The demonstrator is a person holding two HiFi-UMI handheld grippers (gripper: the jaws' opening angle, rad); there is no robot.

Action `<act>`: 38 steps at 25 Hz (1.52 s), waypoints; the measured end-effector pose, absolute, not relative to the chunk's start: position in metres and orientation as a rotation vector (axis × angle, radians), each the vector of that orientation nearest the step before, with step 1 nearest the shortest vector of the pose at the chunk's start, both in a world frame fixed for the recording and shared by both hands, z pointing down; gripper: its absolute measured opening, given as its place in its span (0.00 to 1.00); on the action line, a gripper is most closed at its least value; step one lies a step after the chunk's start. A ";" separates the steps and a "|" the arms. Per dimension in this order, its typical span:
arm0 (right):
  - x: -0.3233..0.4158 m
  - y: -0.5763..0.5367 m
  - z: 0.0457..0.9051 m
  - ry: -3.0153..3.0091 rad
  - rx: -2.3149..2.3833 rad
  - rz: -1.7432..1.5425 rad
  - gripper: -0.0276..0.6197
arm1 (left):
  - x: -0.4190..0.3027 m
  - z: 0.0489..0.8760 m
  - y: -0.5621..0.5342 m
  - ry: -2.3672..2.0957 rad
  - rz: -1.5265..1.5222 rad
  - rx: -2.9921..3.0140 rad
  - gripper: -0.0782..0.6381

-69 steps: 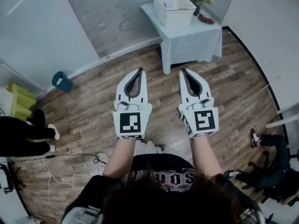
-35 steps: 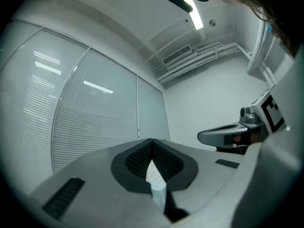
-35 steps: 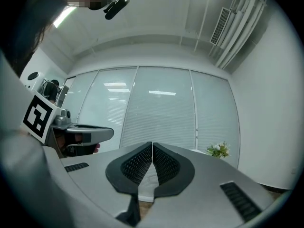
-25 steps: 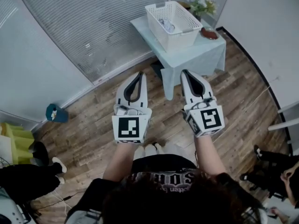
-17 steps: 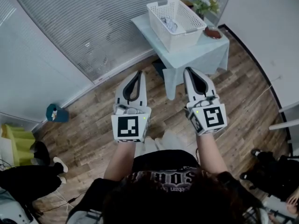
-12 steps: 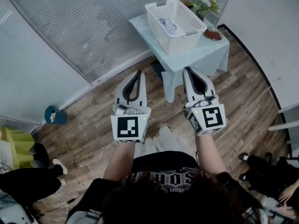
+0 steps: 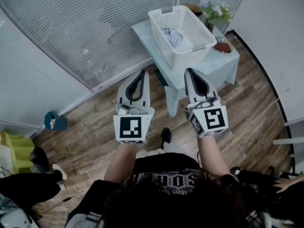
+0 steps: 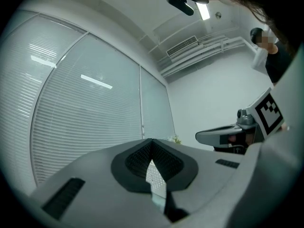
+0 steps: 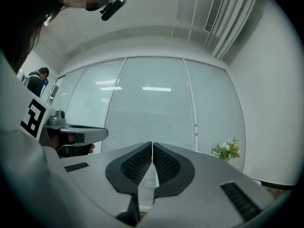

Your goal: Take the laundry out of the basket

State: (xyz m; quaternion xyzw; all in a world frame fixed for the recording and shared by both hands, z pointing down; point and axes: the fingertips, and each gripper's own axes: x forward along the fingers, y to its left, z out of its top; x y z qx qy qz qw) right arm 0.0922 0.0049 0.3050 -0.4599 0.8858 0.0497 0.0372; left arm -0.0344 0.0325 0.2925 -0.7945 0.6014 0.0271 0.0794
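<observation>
A white plastic laundry basket (image 7: 186, 41) stands on a small table with a pale cloth (image 7: 213, 66) ahead of me. A crumpled light piece of laundry (image 7: 172, 36) lies inside it. My left gripper (image 7: 142, 72) and right gripper (image 7: 188, 71) are held side by side in front of the table's near edge, short of the basket, both shut and empty. In the left gripper view my left gripper (image 8: 152, 142) shows the basket's mesh (image 8: 156, 178) through the slit below its tips. In the right gripper view my right gripper (image 9: 152, 145) also has its pads together.
A vase of flowers (image 7: 216, 11) and a small dark-red dish (image 7: 222, 46) share the table behind and right of the basket. A blind-covered glass wall (image 7: 95, 37) runs along the left. A teal object (image 7: 55, 121) sits on the wooden floor; people stand at both lower corners.
Both grippers have been carried forward toward the table, still shut. The basket and table now appear nearer, just beyond the fingertips.
</observation>
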 end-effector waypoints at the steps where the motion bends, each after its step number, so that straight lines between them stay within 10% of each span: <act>1: 0.092 -0.004 0.305 2.721 -1.406 0.151 0.09 | -0.033 0.292 0.023 1.799 0.080 -2.377 0.10; 38: 0.070 -0.300 0.292 2.723 -1.421 0.137 0.09 | -0.054 0.287 -0.274 1.780 0.097 -2.384 0.10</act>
